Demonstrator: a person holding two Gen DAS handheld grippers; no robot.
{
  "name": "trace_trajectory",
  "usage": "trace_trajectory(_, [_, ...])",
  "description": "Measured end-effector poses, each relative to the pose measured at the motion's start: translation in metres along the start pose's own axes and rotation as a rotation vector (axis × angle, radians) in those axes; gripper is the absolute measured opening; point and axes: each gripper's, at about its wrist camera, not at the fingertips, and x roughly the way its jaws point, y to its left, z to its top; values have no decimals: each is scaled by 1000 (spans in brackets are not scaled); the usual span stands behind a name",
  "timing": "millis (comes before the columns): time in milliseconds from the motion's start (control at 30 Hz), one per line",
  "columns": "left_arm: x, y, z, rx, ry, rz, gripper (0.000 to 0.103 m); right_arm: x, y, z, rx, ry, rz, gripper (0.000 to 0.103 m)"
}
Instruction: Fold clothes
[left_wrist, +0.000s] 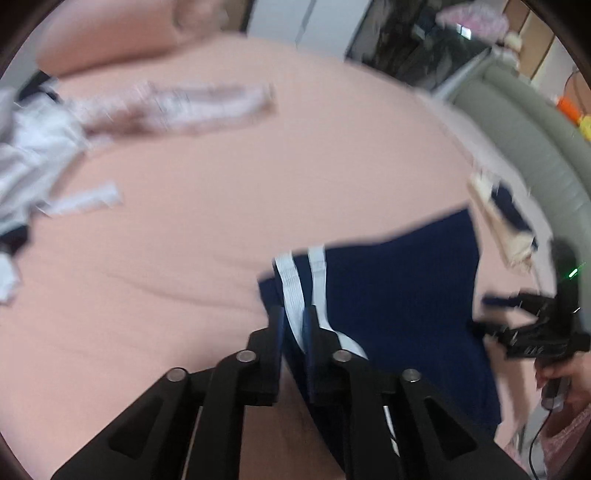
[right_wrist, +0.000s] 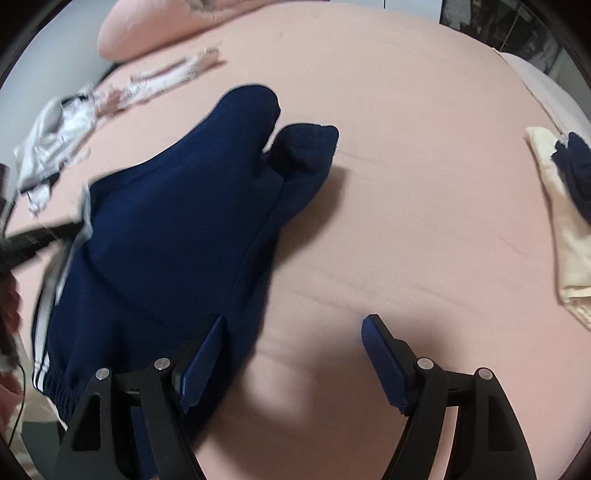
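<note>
Navy trousers (right_wrist: 177, 229) with white side stripes lie spread on the pink bed sheet (right_wrist: 406, 184), legs pointing away. My left gripper (left_wrist: 294, 317) is shut on the striped edge of the trousers (left_wrist: 399, 288), and a white stripe shows between its pads. In the right wrist view it is a blurred black shape (right_wrist: 55, 232) at the trousers' left edge. My right gripper (right_wrist: 293, 332) stands open over the sheet with nothing in it. Its left finger overlaps the trousers' near right edge. It also shows in the left wrist view, the right gripper (left_wrist: 493, 317) beside the trousers.
A crumpled white garment (right_wrist: 55, 125) and a pale patterned strip (right_wrist: 173, 74) lie at the far left. A cream cloth (right_wrist: 561, 229) with a dark navy item on it lies at the right. A pink pillow (right_wrist: 147, 33) is at the head. A grey padded edge (left_wrist: 517, 122) borders the bed.
</note>
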Motion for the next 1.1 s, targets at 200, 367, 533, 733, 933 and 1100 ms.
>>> trace_trajectory(200, [-6, -24, 7, 150, -38, -54, 13, -35, 2, 20, 4, -133, 33, 76])
trace_trajectory(367, [47, -30, 1, 179, 103, -21, 12, -6, 27, 74, -57, -169, 29, 76])
trace_trajectory(533, [21, -22, 8, 110, 31, -64, 13, 36, 66, 141, 9, -190, -142, 75])
trace_trajectory(733, [14, -57, -31, 250, 98, -95, 13, -23, 52, 62, -65, -170, 52, 76])
trace_trajectory(933, [-2, -72, -66, 299, 117, -27, 13, -26, 81, -55, -195, -10, 122, 76])
trace_trajectory(1100, [-20, -60, -75, 231, 94, -56, 13, -52, 61, -78, -78, -64, 146, 76])
